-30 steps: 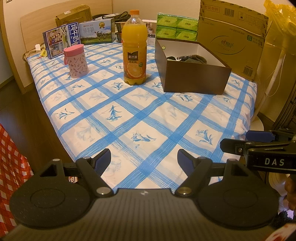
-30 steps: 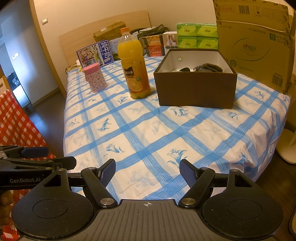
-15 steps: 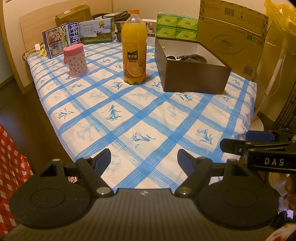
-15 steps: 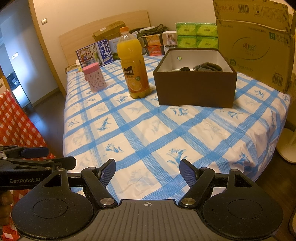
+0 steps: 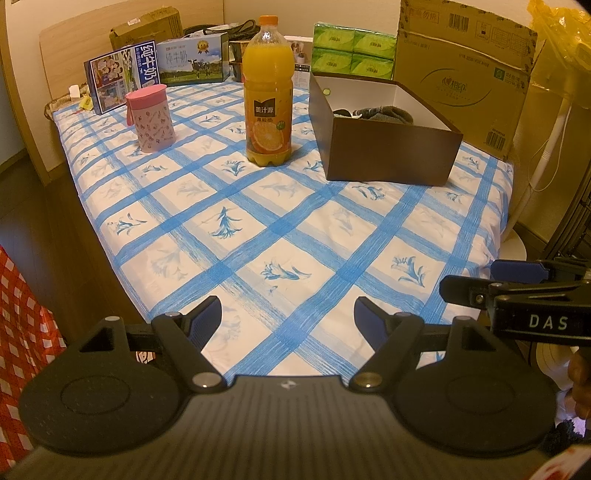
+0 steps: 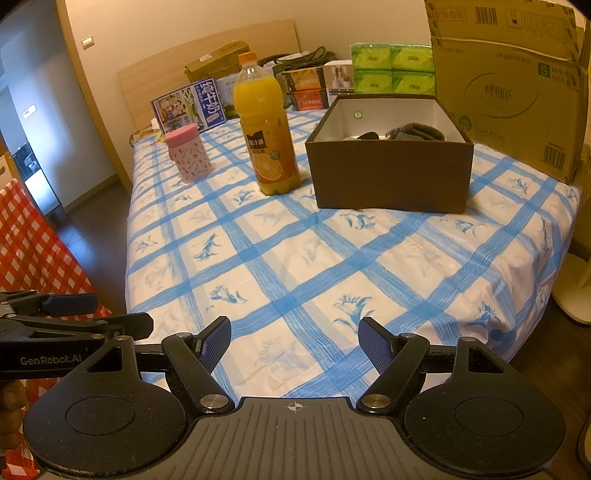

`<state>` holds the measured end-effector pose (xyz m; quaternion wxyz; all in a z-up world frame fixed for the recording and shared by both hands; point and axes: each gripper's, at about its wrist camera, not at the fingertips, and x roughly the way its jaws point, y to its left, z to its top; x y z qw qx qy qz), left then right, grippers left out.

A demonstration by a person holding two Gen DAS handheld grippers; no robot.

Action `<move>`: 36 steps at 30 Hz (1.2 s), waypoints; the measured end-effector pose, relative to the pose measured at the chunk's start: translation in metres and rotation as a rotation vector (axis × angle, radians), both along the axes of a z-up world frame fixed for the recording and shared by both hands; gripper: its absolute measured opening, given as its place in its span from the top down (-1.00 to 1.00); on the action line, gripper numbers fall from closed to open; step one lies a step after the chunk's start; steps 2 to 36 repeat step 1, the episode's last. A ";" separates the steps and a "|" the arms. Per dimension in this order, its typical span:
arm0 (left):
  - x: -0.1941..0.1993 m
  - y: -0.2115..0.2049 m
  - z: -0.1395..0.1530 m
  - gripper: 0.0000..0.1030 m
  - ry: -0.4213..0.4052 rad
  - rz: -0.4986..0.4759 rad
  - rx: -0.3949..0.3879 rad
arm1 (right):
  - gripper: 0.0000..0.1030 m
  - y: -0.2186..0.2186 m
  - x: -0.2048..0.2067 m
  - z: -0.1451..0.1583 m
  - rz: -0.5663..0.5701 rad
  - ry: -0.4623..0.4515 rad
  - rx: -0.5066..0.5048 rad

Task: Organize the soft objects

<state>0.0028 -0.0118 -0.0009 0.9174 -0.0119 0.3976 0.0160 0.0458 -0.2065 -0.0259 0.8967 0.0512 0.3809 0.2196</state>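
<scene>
Both tools, left tool [image 5: 287, 319] and right tool [image 6: 294, 339], are released and empty over the near edge of the bed [image 5: 295, 236]. The soft objects [image 6: 413, 132] lie inside the brown box [image 6: 391, 177], far right.

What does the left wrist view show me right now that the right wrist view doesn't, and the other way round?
Only the left wrist view shows the yellow plastic bag at top right and the right gripper's side marked DAS.

Only the right wrist view shows the doorway, the wall switch and the left gripper's side marked GenRobot.AI.

Both show the orange juice bottle, pink cup, brown box holding grey socks, green tissue packs and the checked blue sheet. Both grippers are open and empty.
</scene>
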 end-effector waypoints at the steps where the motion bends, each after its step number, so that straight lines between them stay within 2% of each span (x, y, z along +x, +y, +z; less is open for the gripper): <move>1: 0.000 0.000 0.000 -0.50 0.001 0.001 0.000 | -0.47 0.000 0.000 -0.001 -0.001 0.002 0.000; 36: 0.000 0.000 0.000 -0.50 0.001 0.001 0.000 | -0.47 0.000 0.000 -0.001 -0.001 0.002 0.000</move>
